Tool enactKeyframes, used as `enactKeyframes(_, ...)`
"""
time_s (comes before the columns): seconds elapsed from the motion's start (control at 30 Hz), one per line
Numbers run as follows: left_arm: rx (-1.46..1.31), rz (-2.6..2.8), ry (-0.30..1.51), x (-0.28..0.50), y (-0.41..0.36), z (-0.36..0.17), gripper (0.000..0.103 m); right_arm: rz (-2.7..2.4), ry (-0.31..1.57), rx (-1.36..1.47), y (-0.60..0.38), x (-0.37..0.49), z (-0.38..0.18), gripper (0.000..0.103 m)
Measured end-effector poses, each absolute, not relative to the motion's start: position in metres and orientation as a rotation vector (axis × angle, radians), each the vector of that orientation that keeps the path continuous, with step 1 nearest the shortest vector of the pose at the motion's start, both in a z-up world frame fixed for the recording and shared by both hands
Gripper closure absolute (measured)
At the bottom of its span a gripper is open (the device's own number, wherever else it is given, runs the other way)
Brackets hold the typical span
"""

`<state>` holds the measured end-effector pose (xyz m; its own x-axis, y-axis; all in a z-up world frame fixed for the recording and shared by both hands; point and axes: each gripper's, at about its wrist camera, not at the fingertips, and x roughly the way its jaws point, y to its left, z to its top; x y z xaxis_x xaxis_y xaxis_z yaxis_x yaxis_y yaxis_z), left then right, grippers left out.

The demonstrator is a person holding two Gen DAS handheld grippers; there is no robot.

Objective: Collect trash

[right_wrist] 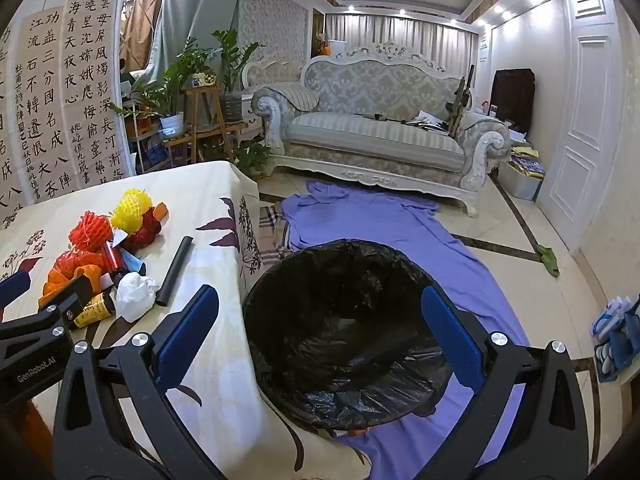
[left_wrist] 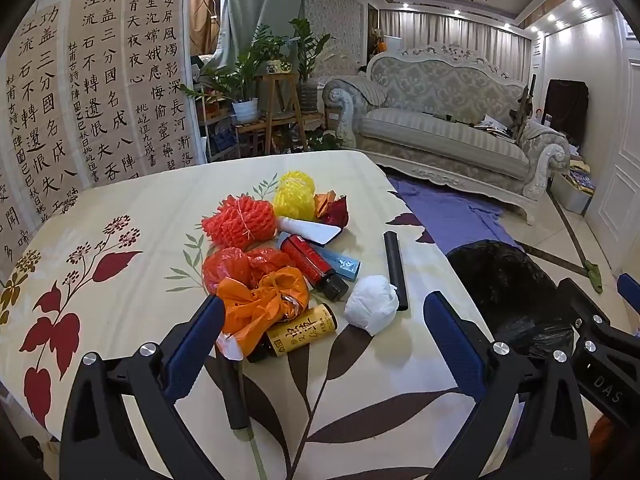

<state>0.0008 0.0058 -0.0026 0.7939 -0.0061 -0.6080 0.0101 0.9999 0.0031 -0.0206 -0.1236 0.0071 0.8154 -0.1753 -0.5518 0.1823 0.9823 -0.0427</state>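
Observation:
A pile of trash lies on the floral tablecloth [left_wrist: 120, 280]: an orange plastic bag [left_wrist: 264, 304], a red foam net [left_wrist: 240, 222], a yellow foam net [left_wrist: 294, 196], a red bottle [left_wrist: 310, 264], a yellow bottle [left_wrist: 302, 330], a crumpled white tissue [left_wrist: 370, 308] and a black tube [left_wrist: 395, 270]. My left gripper [left_wrist: 324, 328] hangs open just in front of the pile, touching nothing. The black-lined bin [right_wrist: 344, 340] stands on the floor beside the table. Above its mouth, my right gripper [right_wrist: 320, 328] is open and empty.
A second black tube [left_wrist: 234, 396] lies near the table's front edge. A purple cloth [right_wrist: 400, 240] is spread on the floor under the bin. A pale sofa [right_wrist: 380, 128], potted plants [right_wrist: 172, 80] and a calligraphy screen [left_wrist: 80, 100] stand beyond.

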Motion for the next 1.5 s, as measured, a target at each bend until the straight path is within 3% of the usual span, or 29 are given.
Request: enactKeyframes(1.5, 0.003, -0.019, 0.654, 0.0007, -0.0001, 0.0001, 0.006, -0.202, 0.601, 0.032, -0.1263, -0.0207, 0.004, 0.004)
